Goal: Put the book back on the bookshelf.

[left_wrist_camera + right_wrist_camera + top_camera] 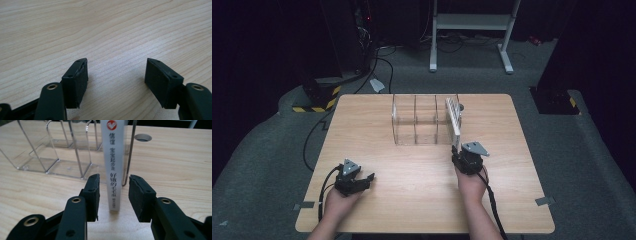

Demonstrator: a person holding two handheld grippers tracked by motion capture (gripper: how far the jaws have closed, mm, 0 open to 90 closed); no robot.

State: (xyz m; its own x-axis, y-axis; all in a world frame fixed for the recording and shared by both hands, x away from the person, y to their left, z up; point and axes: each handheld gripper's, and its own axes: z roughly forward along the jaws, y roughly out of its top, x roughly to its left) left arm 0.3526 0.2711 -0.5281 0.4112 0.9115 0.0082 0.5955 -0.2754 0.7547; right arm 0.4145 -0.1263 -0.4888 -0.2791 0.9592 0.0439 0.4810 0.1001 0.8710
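We are lining right claw [113,195] up on white book [114,167] standing in rightmost slot of clear acrylic rack [424,120], worktop [377,200] middle-back. Jaws apart, straddling spine, not touching. Left claw [116,80] resting open near front-left corner. Next, we judge: closing squarely on spine.

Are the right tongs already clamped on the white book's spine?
No: in the right gripper view the right tongs stand open, with a gap on each side of the white book.
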